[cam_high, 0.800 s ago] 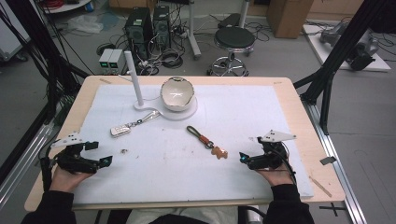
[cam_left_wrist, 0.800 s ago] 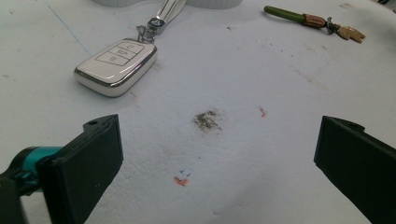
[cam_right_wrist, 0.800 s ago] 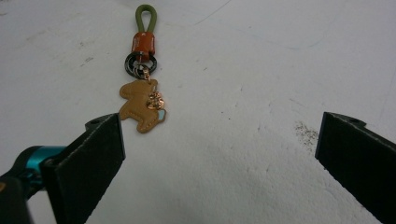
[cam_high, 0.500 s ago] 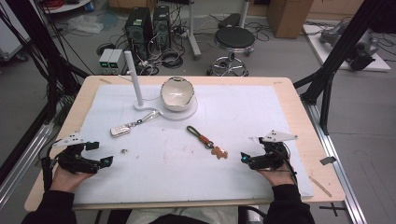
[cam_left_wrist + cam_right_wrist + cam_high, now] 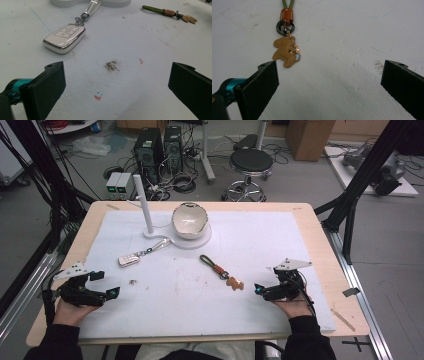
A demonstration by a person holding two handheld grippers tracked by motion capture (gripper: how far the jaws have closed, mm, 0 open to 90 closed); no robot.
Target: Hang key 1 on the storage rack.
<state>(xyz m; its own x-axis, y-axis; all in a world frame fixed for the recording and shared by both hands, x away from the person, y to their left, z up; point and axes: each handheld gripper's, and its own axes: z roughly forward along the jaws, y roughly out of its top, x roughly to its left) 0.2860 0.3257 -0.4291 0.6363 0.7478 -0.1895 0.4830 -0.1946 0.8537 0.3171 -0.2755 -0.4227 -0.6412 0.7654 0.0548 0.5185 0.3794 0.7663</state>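
Two grippers: both on the white mat, one at each near corner, both empty
left gripper (image 5: 107, 284): jaws spread wide, nothing between them; held by the person's left hand (image 5: 70, 309) at the near left of the tabletop (image 5: 320, 240); its own view shows bare mat between the jaws
car key fob (image 5: 64, 38): one; white glossy body with chrome edge, three buttons on the face, symbols too small to read; lies flat on the mat ahead of the left gripper, apart from it
fob strap (image 5: 93, 6): one; silvery strip clipped to the fob by a small metal ring, runs off toward the white base
stain (image 5: 111, 65): one dark smudge on the mat just ahead of the left gripper's jaws; a few small orange specks near it
white post (image 5: 143, 205): one; upright on a round white base, far left of centre
bowl (image 5: 189, 220): one; shiny, white, sits on a round white stand just right of the post
keychain (image 5: 286, 50): one; tan leather animal-shaped charm, small gold charm on it, dark rings, orange-brown leather band, olive green cord loop; lies flat mid-mat, just ahead of the right gripper's left jaw, not touching
right gripper (image 5: 261, 292): jaws wide apart, grasping nothing; held by the person's right hand (image 5: 292, 306) at the near right
writing: none readable on any item
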